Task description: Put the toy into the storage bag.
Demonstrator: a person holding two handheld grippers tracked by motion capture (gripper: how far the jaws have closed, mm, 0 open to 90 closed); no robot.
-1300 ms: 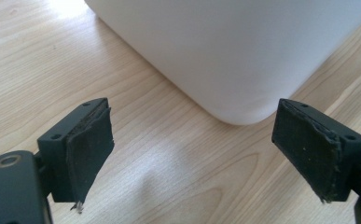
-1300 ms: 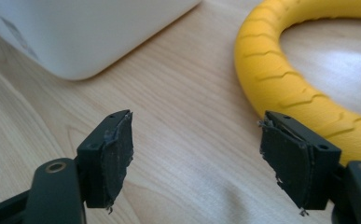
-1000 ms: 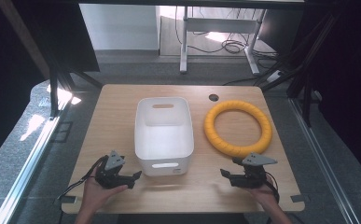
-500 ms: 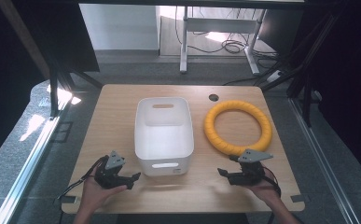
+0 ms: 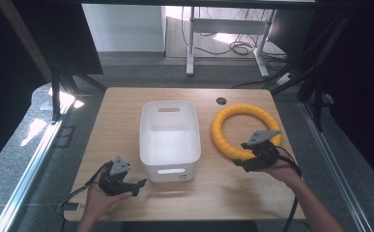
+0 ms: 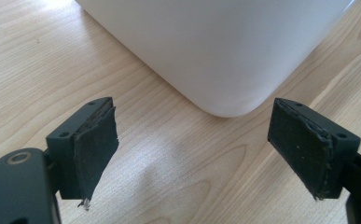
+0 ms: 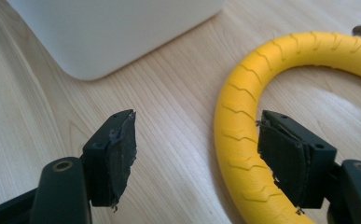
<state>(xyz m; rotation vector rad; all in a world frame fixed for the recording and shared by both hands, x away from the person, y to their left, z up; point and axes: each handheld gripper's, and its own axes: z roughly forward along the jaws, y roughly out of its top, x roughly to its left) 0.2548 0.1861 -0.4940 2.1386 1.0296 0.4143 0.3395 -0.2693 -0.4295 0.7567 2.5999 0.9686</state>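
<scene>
We see the right tongs (image 7: 197, 158) spread wide, the ring (image 7: 243, 140) at lower right against one jaw; left tongs (image 6: 192, 154) spread too.

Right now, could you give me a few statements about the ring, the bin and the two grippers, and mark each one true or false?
1. The yellow ring lies flat on the wooden table, to the right of the white bin. True.
2. The right gripper is shut on the ring. False: its jaws are open, with the ring's near side partly between them.
3. The left gripper is open, pointing at a rounded corner of the bin. True.
4. The bin holds a red ball. False: its inside looks empty.
5. The ring lies inside the bin. False: it is on the table beside it.
</scene>
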